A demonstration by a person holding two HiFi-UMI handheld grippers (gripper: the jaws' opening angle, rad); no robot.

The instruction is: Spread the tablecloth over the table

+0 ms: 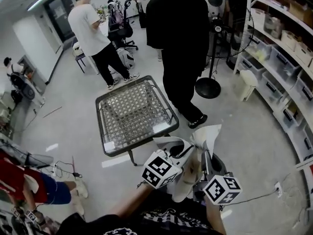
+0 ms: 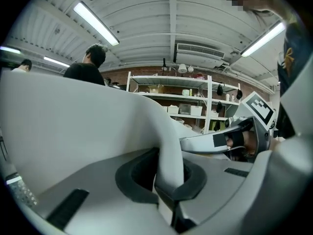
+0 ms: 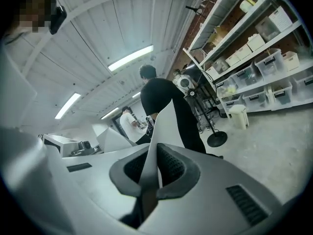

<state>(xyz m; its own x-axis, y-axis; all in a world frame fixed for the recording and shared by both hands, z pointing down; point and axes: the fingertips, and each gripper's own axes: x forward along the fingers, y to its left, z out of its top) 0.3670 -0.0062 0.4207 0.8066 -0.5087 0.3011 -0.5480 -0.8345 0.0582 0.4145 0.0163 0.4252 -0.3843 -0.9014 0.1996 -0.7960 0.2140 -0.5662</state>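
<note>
Near a shirt's unreadable print [image 1: 164,214], left tongs [image 2: 168,182] and right tongs [image 3: 146,184] pinch tablecloth [image 1: 204,137].

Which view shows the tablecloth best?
Head view: the bunched white tablecloth shows almost whole, held up just short of the bare mesh table. Left gripper view shows only a fold clamped in the left tongs, plus a sheet blocking its left side. Right gripper view shows only an edge clamped in the right tongs.
</note>
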